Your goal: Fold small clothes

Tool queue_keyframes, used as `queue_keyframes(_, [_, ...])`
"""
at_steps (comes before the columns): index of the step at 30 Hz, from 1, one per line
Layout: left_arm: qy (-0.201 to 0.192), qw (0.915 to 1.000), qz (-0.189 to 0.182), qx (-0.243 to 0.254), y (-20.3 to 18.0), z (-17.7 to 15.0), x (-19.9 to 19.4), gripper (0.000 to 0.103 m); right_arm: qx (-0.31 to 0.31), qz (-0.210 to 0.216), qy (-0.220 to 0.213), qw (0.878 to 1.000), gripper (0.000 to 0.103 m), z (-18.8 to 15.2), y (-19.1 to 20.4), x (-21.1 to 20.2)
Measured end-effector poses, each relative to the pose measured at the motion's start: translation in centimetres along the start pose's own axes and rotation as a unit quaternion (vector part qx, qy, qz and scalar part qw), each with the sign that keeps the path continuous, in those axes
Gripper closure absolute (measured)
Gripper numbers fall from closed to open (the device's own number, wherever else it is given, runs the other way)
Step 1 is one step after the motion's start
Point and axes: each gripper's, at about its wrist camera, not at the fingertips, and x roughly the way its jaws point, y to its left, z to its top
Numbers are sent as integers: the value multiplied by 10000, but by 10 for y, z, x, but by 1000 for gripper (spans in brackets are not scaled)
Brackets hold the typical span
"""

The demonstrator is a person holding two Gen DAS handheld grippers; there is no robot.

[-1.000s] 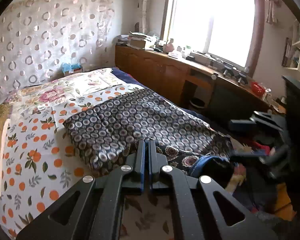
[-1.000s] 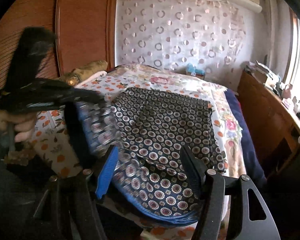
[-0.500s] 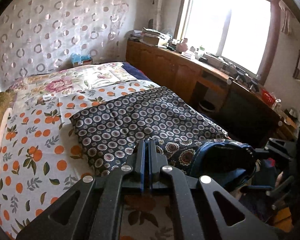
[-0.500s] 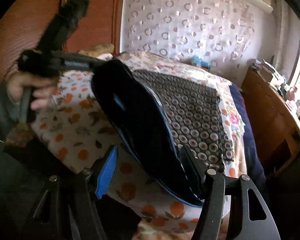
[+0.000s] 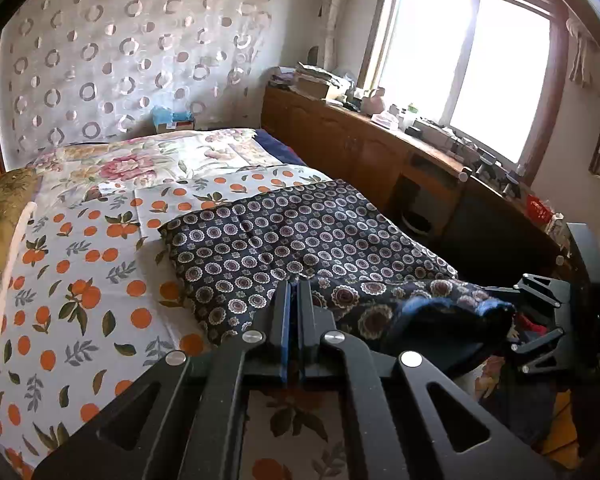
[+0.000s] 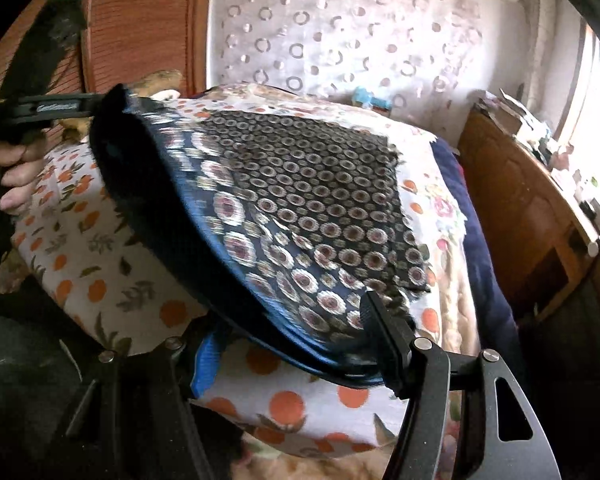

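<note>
A dark navy garment with a round medallion print (image 5: pixel 284 240) lies on the bed; it also shows in the right wrist view (image 6: pixel 320 184). Its near edge, with a blue lining, is lifted off the bed. My left gripper (image 5: pixel 294 286) is shut on that near edge; in the right wrist view it (image 6: pixel 96 108) holds the raised corner at the upper left. My right gripper (image 6: pixel 288 332) is open, its fingers (image 6: pixel 380 320) wide apart, and the lifted hem hangs between them. In the left wrist view it (image 5: pixel 540 320) is at the far right by the hem.
The bed (image 5: pixel 80 280) has an orange-print sheet and a floral cover (image 5: pixel 140 160). A pillow (image 5: pixel 4 208) lies at the left. A wooden sideboard (image 5: pixel 380 152) with clutter runs under the window on the right. A wooden headboard (image 6: pixel 140 32) stands at the left.
The lifted near edge of the garment has been carried forward over the bed and now hangs lower. My left gripper stays shut on it; my right stays open.
</note>
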Motion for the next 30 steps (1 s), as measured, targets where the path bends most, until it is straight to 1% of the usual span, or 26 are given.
queue_keyframes(1, [-7, 10000, 2, -3, 0, 0, -1, 100, -22, 13, -22, 10000, 46, 1, -2, 1])
queue_keyframes(2, [-23, 10000, 10, 8, -1, -1, -4, 100, -55, 31, -23, 10000, 61, 2, -3, 1])
queue_keyframes(3, [-35, 10000, 19, 27, -1, -1, -6, 100, -96, 53, -25, 9999, 72, 3, -3, 1])
queue_keyframes(4, [-54, 10000, 32, 40, -2, -2, -8, 100, -127, 30, -70, 9999, 86, 5, -1, 0])
queue_keyframes(5, [-80, 9999, 66, 44, -2, -1, -10, 100, -142, 25, -113, 9998, 94, 7, -2, -2])
queue_keyframes(6, [-110, 9999, 76, 23, -2, -1, -12, 100, -162, 21, -187, 9997, 97, 10, 0, -4])
queue_keyframes(8, [-156, 9998, 86, -23, 0, -1, -17, 100, -189, 20, -314, 9993, 99, 12, 0, -4])
queue_keyframes(11, [-248, 9994, 221, 29, 0, -1, -24, 100, -80, 43, -581, 9983, 99, 22, -2, -11])
queue_keyframes(13, [-295, 9993, 215, 6, 2, 1, -28, 100, -43, -6, -735, 9973, 99, 31, -4, -14])
queue_keyframes(19, [-319, 9990, 306, 4, 11, 2, -31, 100, -146, -106, -1017, 9946, 99, 58, -3, -14])
queue_keyframes(22, [-283, 9991, 318, -50, 18, 3, -28, 99, -246, -138, -1076, 9938, 99, 71, -4, -3])
queue_keyframes(23, [-252, 9991, 342, -72, 21, 3, -26, 97, -267, -143, -1076, 9937, 99, 73, -3, 3])
queue_keyframes(26, [-199, 9990, 402, -48, 28, 6, -19, 96, -269, -117, -1062, 9939, 99, 84, -7, 22])
queue_keyframes(29, [-201, 9985, 509, -16, 35, 13, -14, 96, -228, -16, -1021, 9945, 99, 95, -11, 41])
queue_keyframes(30, [-214, 9983, 539, -5, 37, 17, -13, 93, -236, 15, -1011, 9946, 99, 97, -14, 47])
